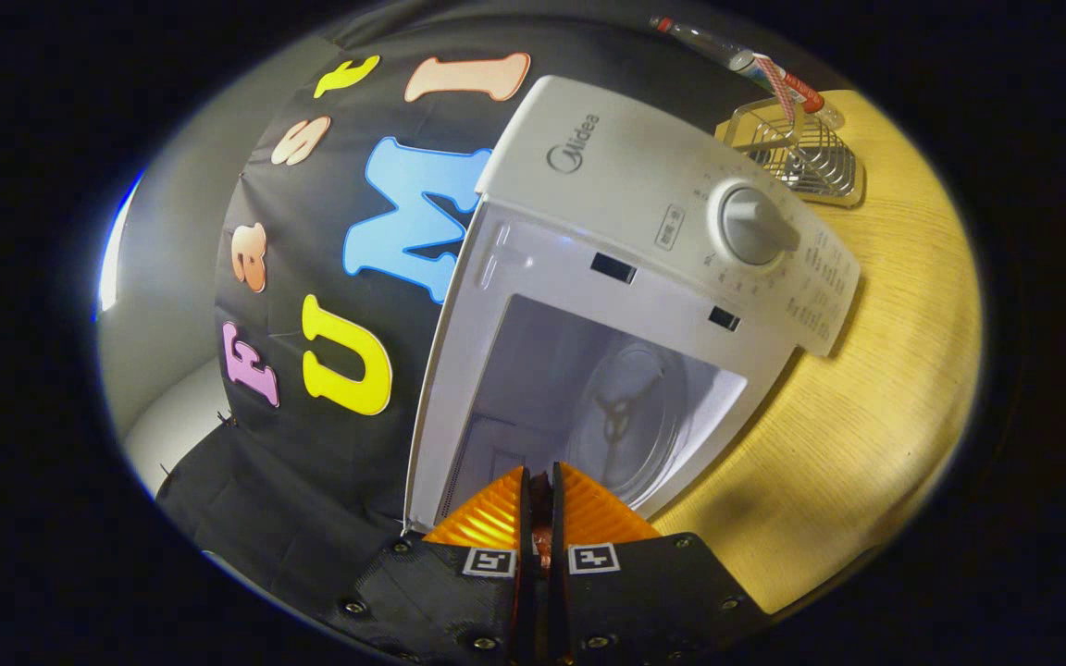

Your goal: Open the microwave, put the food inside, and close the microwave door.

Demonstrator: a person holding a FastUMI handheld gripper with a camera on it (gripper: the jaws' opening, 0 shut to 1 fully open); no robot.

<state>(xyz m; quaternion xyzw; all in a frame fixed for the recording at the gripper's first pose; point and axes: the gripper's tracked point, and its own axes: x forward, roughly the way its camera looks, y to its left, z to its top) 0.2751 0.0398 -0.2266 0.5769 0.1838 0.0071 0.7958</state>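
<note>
A white microwave stands on a wooden table, and it appears rolled sideways in my view. Its front is open onto a pale cavity with a glass turntable lying bare inside. The door itself is out of sight. The control panel with a round knob lies beyond the cavity. My gripper is just in front of the cavity's near edge, fingers pressed almost together. A thin dark-brown sliver sits in the slit between them; I cannot tell what it is.
A metal wire rack stands on the table beyond the microwave's panel, with a plastic bottle lying behind it. The black booth cloth hangs along the microwave's other side. Bare wooden tabletop stretches beside the microwave.
</note>
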